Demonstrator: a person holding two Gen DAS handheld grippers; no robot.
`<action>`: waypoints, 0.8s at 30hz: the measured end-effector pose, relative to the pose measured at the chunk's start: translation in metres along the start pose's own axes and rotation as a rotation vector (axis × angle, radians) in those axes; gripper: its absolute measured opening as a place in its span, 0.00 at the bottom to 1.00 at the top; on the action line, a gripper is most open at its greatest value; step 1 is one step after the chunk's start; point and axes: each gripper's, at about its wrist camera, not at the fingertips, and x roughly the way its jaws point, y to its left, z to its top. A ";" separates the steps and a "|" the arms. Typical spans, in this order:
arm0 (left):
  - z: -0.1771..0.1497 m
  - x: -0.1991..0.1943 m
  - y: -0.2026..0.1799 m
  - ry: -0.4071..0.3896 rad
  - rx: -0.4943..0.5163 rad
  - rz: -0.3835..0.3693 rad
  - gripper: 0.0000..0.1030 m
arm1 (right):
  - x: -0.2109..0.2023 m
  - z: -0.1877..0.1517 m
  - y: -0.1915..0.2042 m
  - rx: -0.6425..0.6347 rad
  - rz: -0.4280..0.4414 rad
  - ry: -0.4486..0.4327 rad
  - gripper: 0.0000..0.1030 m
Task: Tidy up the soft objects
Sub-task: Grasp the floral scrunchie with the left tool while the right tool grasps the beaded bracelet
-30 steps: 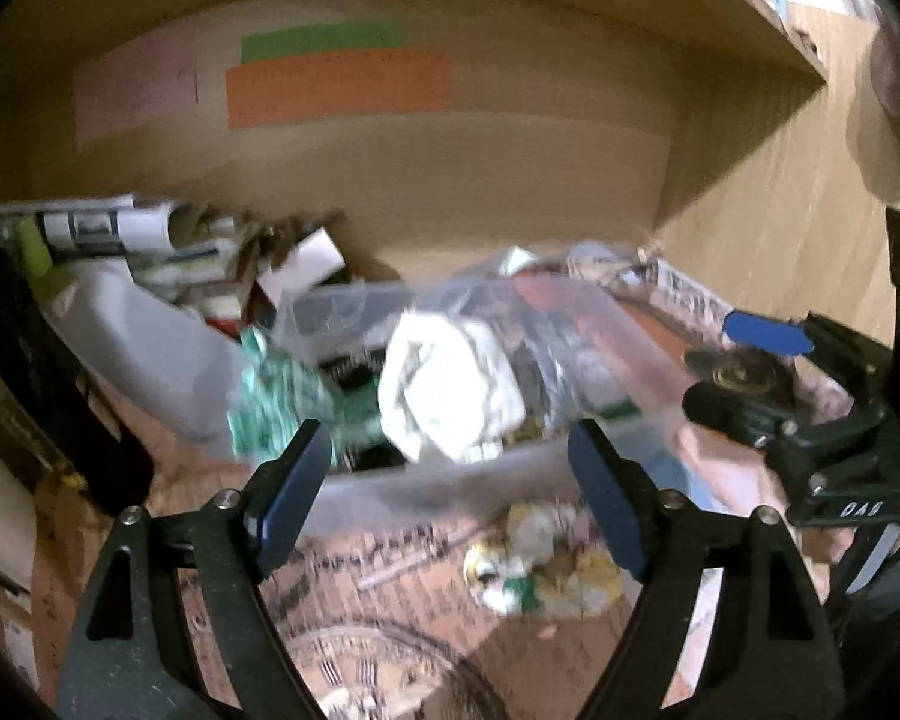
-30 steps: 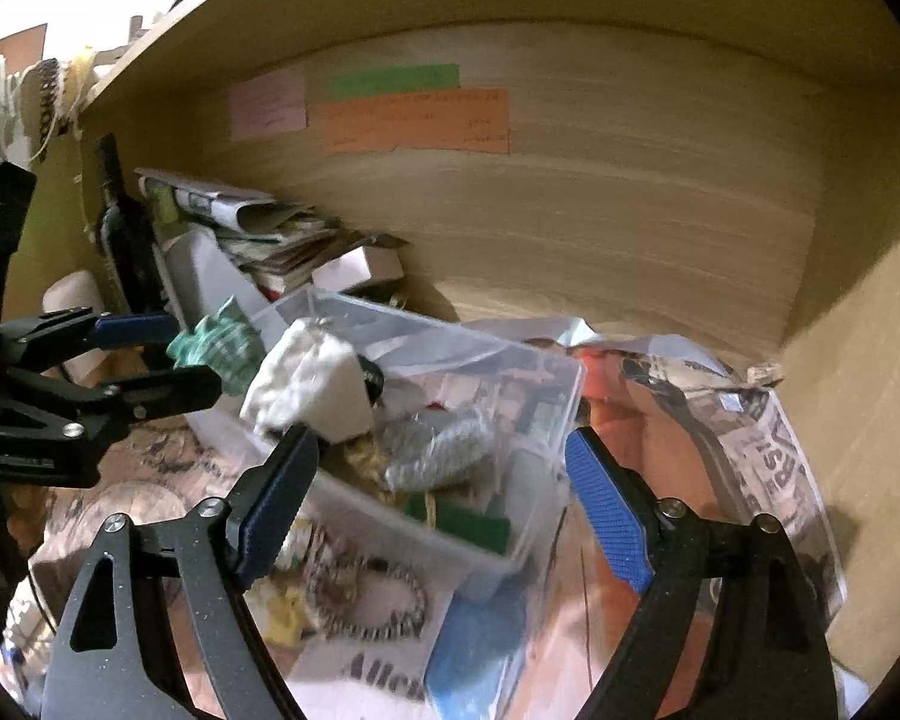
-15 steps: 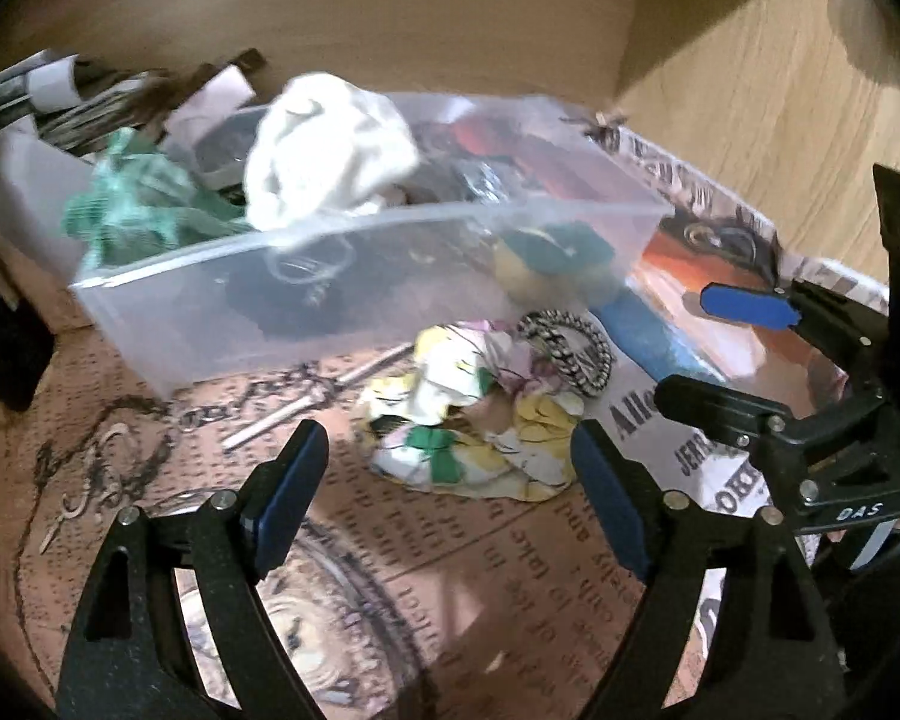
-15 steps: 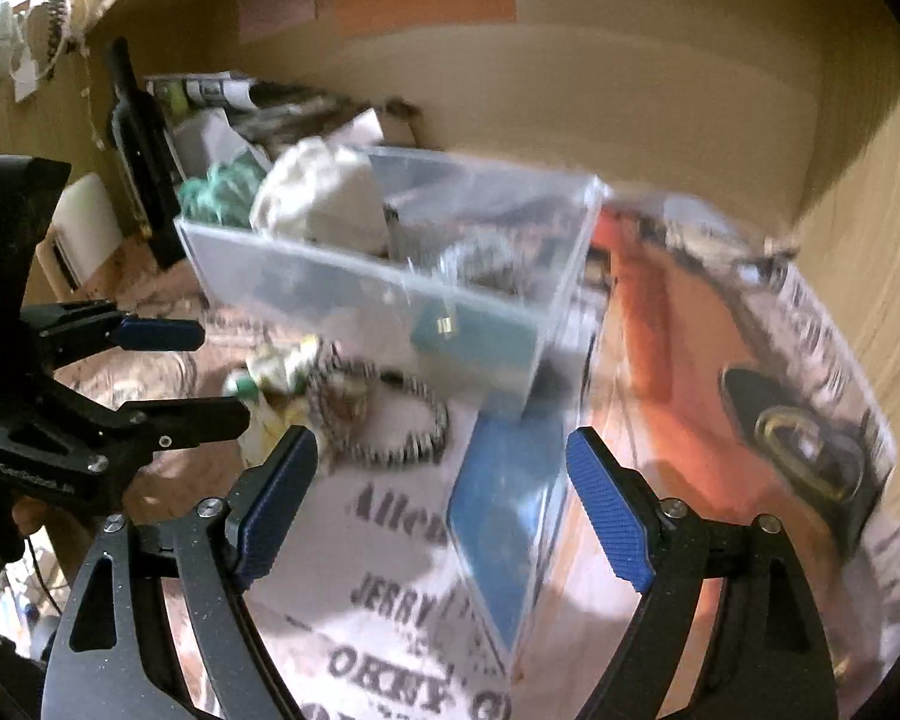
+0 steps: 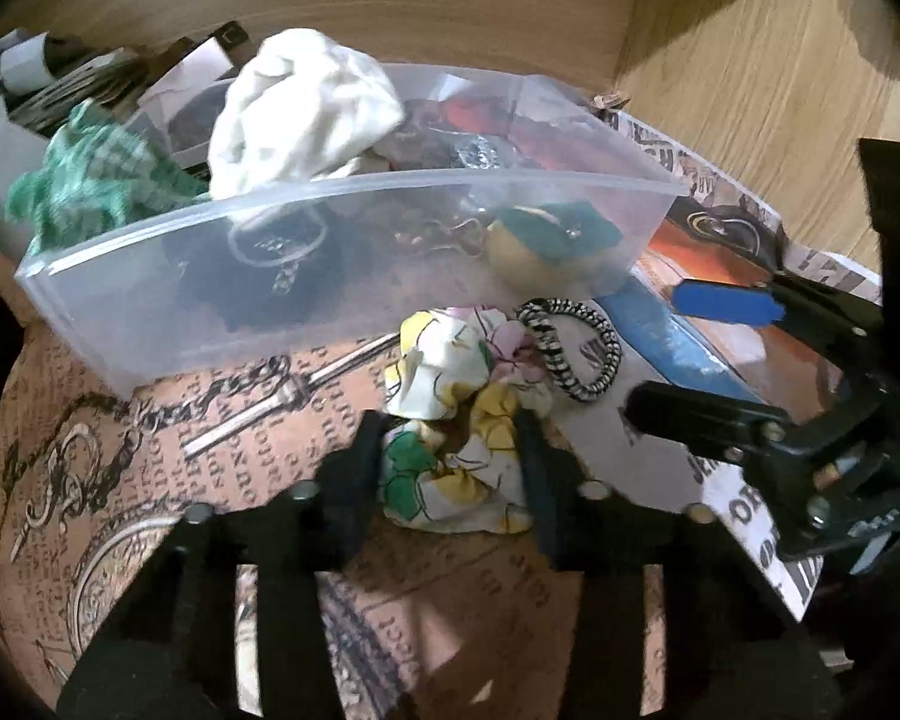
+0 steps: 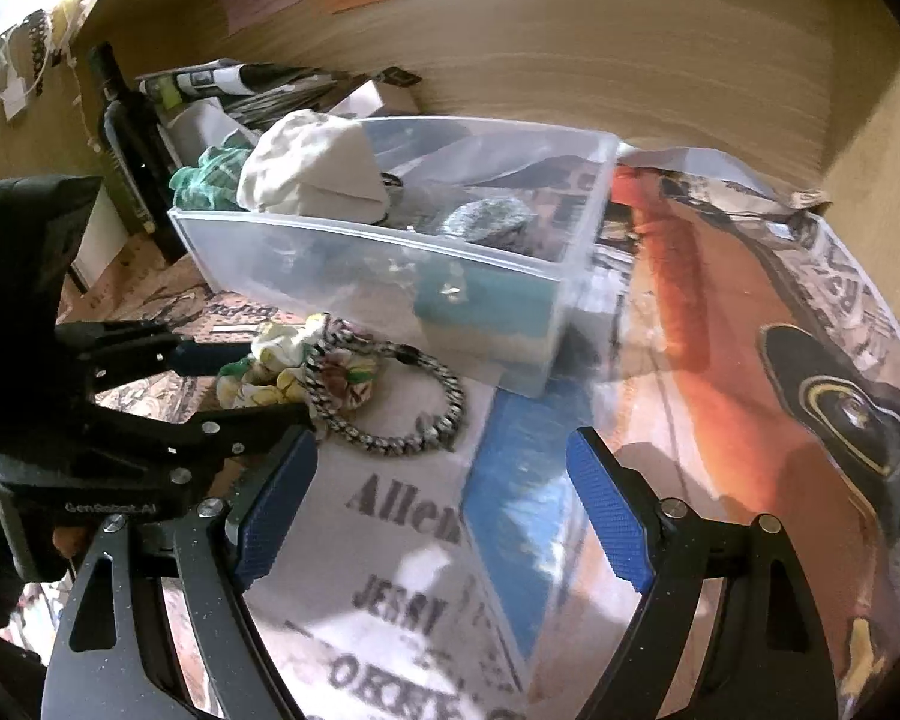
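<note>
Jaws of left gripper (image 5: 453, 450) just closed onto floral scrunchie (image 5: 450, 420)

Near you lies a floral scrunchie (image 5: 450, 420) in white, yellow, green and pink, beside a black-and-white striped one (image 5: 576, 348). Farther off, the clear bin (image 5: 210, 300) holds white (image 5: 300, 108) and green-checked cloth (image 5: 96, 180).

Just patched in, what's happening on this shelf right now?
A person is tidying soft items with two handheld grippers. The left gripper has just been closing, and its jaws now pinch the floral fabric scrunchie lying on the printed paper liner in front of the clear plastic bin. The right gripper hangs open nearby, empty. A black-and-white braided band lies beside the scrunchie.
</note>
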 end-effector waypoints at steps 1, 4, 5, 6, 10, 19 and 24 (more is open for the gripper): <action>-0.002 -0.003 0.003 0.000 -0.002 0.005 0.31 | 0.003 0.002 0.003 -0.006 0.006 0.007 0.81; -0.010 -0.010 0.012 -0.008 -0.018 0.020 0.27 | 0.009 0.006 0.010 -0.019 0.024 0.022 0.81; -0.012 -0.013 0.015 -0.011 -0.025 0.023 0.27 | 0.011 0.007 0.012 -0.022 0.028 0.026 0.81; -0.016 -0.018 0.021 -0.015 -0.033 0.026 0.26 | 0.013 0.007 0.014 -0.028 0.032 0.033 0.81; -0.024 -0.028 0.034 -0.036 -0.066 0.046 0.26 | 0.027 0.011 0.022 -0.060 0.026 0.074 0.81; -0.032 -0.051 0.055 -0.088 -0.109 0.056 0.26 | 0.037 0.013 0.026 -0.071 -0.013 0.077 0.50; -0.030 -0.066 0.048 -0.132 -0.099 0.055 0.26 | 0.029 0.011 0.021 -0.044 0.005 0.056 0.23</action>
